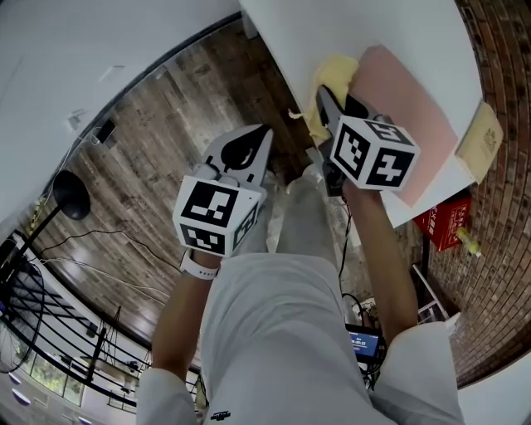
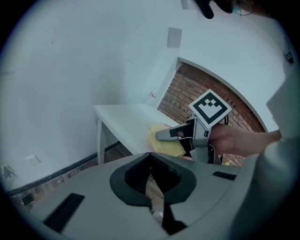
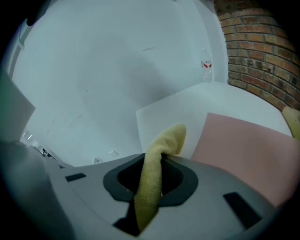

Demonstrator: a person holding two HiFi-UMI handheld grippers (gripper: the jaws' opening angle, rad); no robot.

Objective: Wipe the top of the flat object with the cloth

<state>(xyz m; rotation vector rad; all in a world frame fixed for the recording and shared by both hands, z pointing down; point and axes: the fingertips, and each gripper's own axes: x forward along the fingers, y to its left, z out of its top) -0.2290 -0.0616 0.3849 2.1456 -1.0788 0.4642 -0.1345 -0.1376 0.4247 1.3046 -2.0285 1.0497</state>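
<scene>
Cloth point(image 3: 168, 140) yellow, fluffy, pinched in right gripper point(image 3: 151, 183) fingers; flat object point(image 3: 243, 145) pink, smooth; left gripper point(image 2: 152, 187) fingers together.

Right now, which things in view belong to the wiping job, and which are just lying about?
Job: cloth, pink sheet, right gripper shut on the cloth, table.
Lying about: red box, tan packet, floor lamp, idle left gripper.
</scene>
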